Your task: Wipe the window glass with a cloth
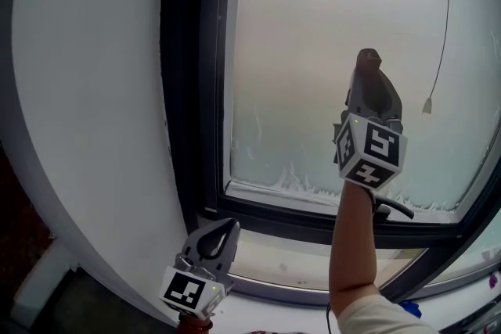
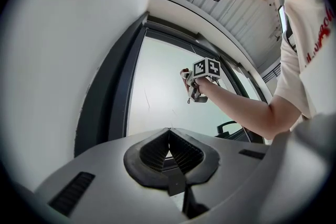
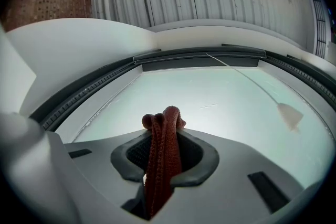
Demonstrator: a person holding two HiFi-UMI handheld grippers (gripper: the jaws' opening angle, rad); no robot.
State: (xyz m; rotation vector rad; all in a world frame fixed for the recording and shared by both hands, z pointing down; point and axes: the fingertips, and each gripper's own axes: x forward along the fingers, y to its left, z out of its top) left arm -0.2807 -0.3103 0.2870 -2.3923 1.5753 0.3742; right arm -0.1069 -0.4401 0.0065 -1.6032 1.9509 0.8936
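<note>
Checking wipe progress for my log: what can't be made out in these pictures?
- Whether the cloth touches the window glass: hidden behind the right gripper in head view, too small in left gripper view.
- The cloth's full size: only a folded tip shows past the fingers in the right gripper view.
- The glass's top and right: cut by the head view's edge.
- The cord's end piece: too small to identify.

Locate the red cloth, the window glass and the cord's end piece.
red cloth (image 3: 164,155): right gripper view, the clamped fold.
window glass (image 1: 313,51): head view, bare frosted pane.
cord's end piece (image 1: 427,105): head view, its small body.
</note>
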